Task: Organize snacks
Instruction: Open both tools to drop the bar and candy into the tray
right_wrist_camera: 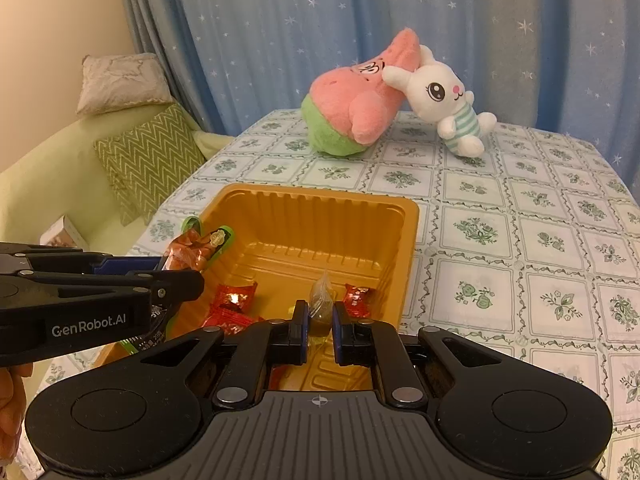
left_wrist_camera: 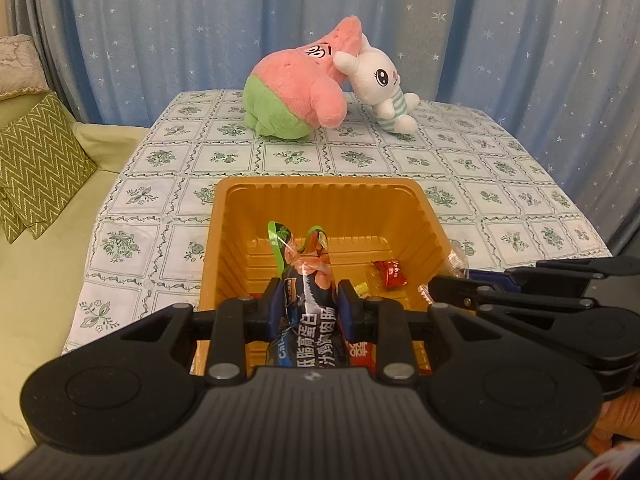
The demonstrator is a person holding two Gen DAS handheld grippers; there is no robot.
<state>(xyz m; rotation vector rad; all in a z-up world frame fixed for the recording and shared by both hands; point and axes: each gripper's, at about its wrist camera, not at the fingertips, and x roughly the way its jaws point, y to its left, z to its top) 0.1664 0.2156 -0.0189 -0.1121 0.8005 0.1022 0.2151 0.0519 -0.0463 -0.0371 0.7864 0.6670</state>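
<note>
Snacks hung over the orange tray [right_wrist_camera: 404,240] on the counter [right_wrist_camera: 520,240] while your left gripper [left_wrist_camera: 308,304] clenched a dark sausage pack [left_wrist_camera: 306,280] and your right gripper [right_wrist_camera: 319,320] a clear-wrapped candy [right_wrist_camera: 321,300], so lowering and releasing both looked due next.
</note>
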